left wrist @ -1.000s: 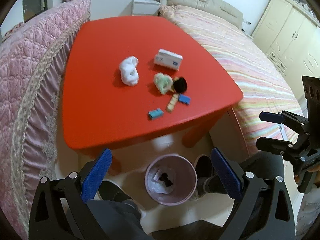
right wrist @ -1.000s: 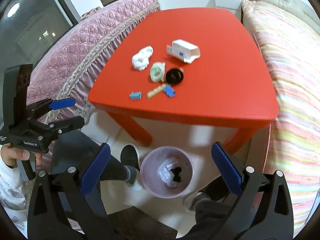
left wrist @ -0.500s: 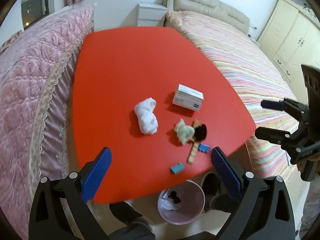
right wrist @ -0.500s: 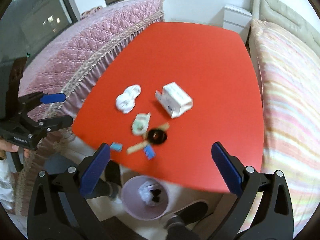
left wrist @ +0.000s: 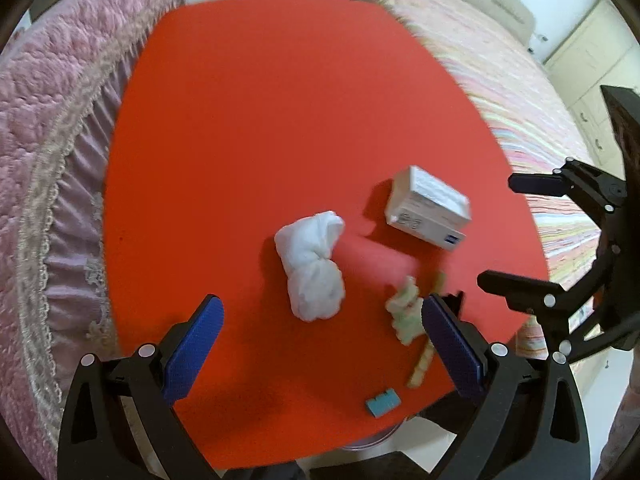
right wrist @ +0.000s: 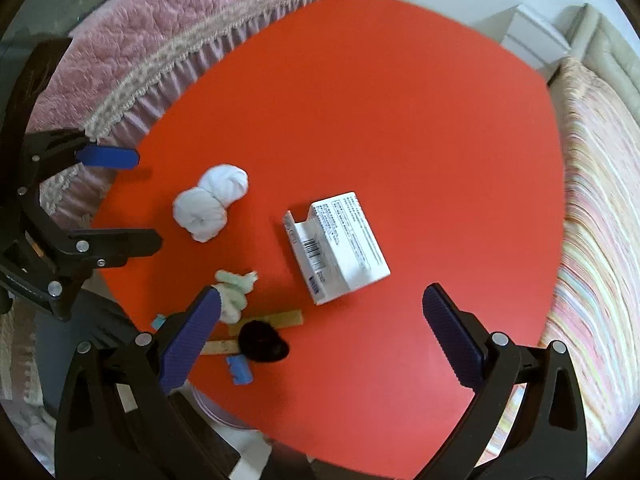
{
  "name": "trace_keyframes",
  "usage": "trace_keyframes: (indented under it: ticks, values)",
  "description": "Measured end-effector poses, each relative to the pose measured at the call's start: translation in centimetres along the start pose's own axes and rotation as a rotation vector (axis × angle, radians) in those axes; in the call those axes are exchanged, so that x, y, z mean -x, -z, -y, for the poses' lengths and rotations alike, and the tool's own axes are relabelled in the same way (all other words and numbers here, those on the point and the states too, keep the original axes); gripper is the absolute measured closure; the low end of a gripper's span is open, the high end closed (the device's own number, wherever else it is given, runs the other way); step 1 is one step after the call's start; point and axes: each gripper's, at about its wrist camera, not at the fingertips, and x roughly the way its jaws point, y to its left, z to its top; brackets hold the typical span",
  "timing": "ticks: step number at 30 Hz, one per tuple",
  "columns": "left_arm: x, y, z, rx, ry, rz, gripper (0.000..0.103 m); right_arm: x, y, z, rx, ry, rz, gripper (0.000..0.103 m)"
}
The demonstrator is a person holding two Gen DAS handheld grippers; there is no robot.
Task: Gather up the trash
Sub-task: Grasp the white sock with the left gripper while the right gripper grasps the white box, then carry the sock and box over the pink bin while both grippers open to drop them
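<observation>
Above a red table point(left wrist: 256, 128), the left gripper point(left wrist: 320, 340) hangs with its blue-padded jaws spread wide, a knotted white cloth bundle point(left wrist: 314, 264) lying between them on the tabletop. A white carton point(left wrist: 428, 208) sits to the right, with a crumpled pale green wad point(left wrist: 404, 312), a tan stick point(left wrist: 422, 364) and a small blue block point(left wrist: 383, 402) near the front edge. The right gripper point(left wrist: 516, 232) hovers, jaws parted, at the table's right side.

The red table point(right wrist: 400, 120) bears a white wad point(right wrist: 210, 206), white box point(right wrist: 340, 246), green wad point(right wrist: 236, 290), black lid point(right wrist: 262, 346) and blocks near its front edge.
</observation>
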Motion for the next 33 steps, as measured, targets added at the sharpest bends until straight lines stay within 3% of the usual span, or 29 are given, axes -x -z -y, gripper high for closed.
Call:
trace_keyframes:
  ticks: [10, 12, 13, 14, 16, 18, 19, 25, 33]
  values:
    - [-5.2, -1.8, -1.3, 0.027, -0.046, -0.1, 0.008, -5.0, -1.9, 0.5, 0.074, 0.015, -0.086, 0.004]
    - [-5.8, -1.8, -1.4, 0.027, -0.052, -0.107, 0.008, -5.7, -1.9, 0.6, 0.072, 0.019, -0.091, 0.01]
    - [-6.0, -1.8, -1.4, 0.023, -0.058, -0.106, 0.01, -6.1, -1.9, 0.6, 0.069, 0.018, -0.098, 0.019]
    - [-6.0, -1.8, -1.3, 0.013, -0.07, -0.096, 0.015, -6.4, -1.8, 0.7, 0.066, 0.022, -0.108, 0.033]
    - [-5.8, -1.8, -1.0, -0.016, -0.108, -0.074, 0.03, -6.6, -1.7, 0.8, 0.055, 0.017, -0.108, 0.04]
    - [-5.4, -1.8, -0.8, -0.029, -0.122, -0.06, 0.053, -6.4, -1.5, 0.9, 0.041, 0.02, -0.092, 0.045]
    - [-5.3, -1.7, -0.7, -0.038, -0.132, -0.056, 0.071, -6.3, -1.5, 0.9, 0.036, 0.019, -0.087, 0.049]
    - [-4.5, -1.2, -0.9, -0.06, -0.123, -0.023, 0.072, -5.6, -0.7, 1.1, 0.003, 0.017, -0.062, 0.059]
    - [-1.1, 0.6, -1.1, -0.087, -0.138, 0.048, 0.072, -3.0, 0.9, 1.5, -0.057, 0.019, 0.003, 0.059]
